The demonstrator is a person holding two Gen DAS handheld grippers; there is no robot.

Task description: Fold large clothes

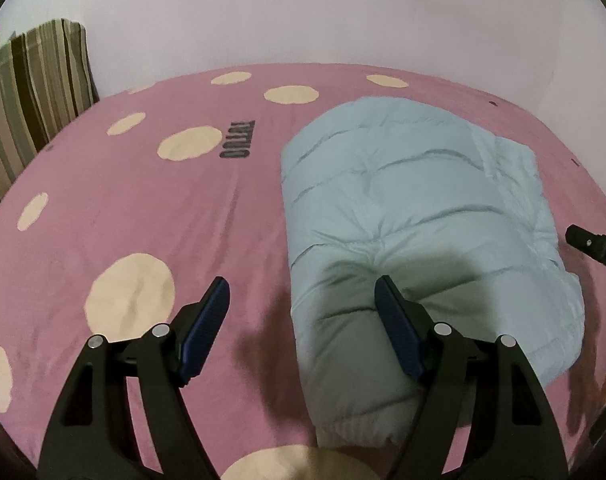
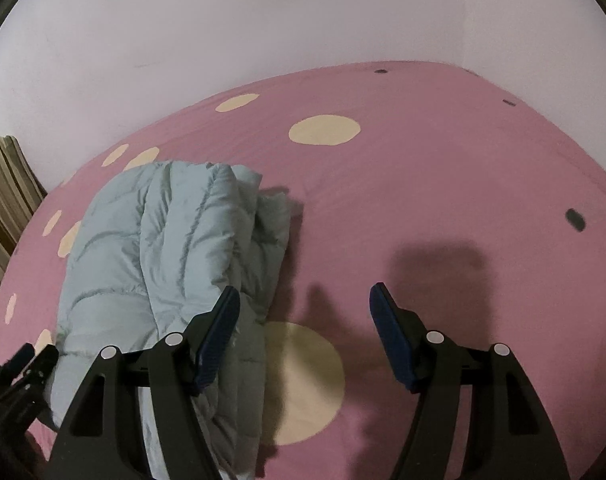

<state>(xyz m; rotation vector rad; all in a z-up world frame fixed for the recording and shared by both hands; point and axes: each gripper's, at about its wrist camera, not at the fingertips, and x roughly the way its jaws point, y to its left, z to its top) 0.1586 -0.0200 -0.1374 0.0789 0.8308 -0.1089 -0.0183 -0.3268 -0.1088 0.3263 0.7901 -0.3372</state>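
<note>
Item: pale blue quilted jacket (image 1: 407, 216), lying folded into a thick oblong bundle on the bed (image 1: 143, 208), which is covered by a pink sheet with cream spots; a striped pillow (image 1: 31, 92) is standing at the far left against the wall. Condition: the bundle is being left ungripped, with stitched channels puffing up and loose layered edges showing along its right side in the right wrist view. Handling, as judged: the jacket is being taken for light, soft and springy, with a smooth shell likely to slide, so a thin pinch of the outer skin is being considered unreliable; a deep hold across a layered edge or corner, through all thicknesses, is being preferred, with pressing down needed to stop the fill re-opening the fold. Left gripper (image 1: 303, 300): jaws are being held wide apart and empty, one finger over the near end of the bundle. Right gripper (image 2: 305, 304): jaws likewise spread and empty, hovering just beside the jacket's right edge above bare sheet.
</note>
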